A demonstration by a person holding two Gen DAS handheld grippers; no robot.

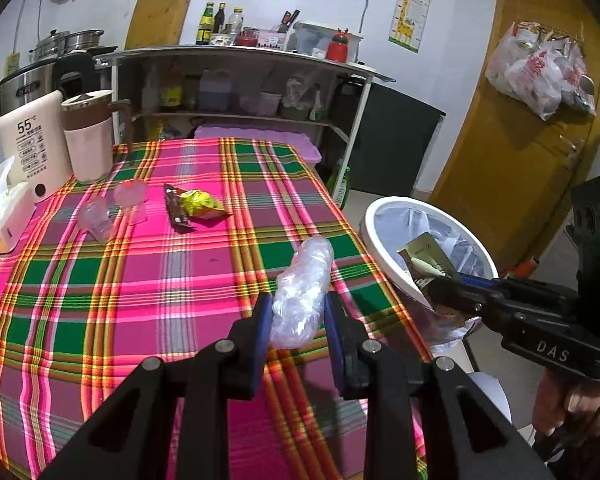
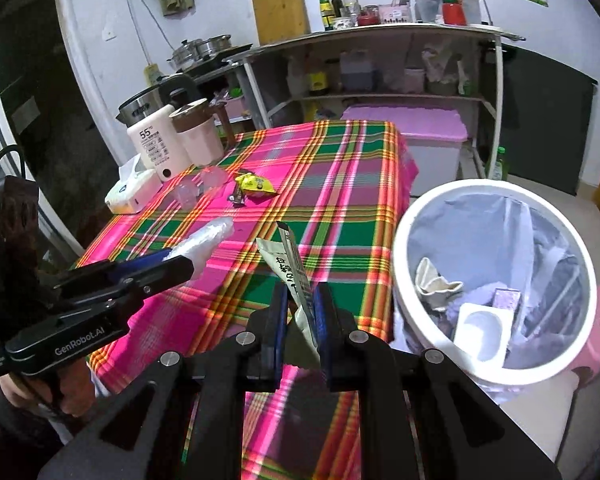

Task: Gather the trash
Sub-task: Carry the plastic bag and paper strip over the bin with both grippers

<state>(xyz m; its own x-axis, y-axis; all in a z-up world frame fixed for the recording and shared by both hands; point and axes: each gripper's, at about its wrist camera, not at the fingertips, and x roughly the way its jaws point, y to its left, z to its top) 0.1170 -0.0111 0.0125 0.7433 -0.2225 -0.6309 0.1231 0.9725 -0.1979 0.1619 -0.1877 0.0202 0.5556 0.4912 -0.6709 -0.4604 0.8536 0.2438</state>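
Note:
In the left wrist view my left gripper (image 1: 298,308) is shut on a crumpled clear plastic wrap (image 1: 304,280), held above the plaid tablecloth (image 1: 160,280). My right gripper (image 2: 300,308) is shut on a white printed sachet (image 2: 290,272) that sticks up between its blue pads. It hovers at the table's right edge, beside the white trash bin (image 2: 420,216), which has a liner and several scraps inside. Each view shows the other gripper: the right gripper (image 1: 440,296) in front of the trash bin (image 1: 374,224), and the left gripper (image 2: 176,264) with the clear plastic wrap (image 2: 212,236).
On the far half of the table lie a yellow snack bag (image 1: 202,202), a brown wrapper (image 1: 174,210) and two clear plastic cups (image 1: 130,196). A tissue box (image 1: 4,212), water heater (image 1: 32,140) and pink jug (image 1: 88,136) stand at the back left. A shelf unit (image 1: 240,92) stands behind.

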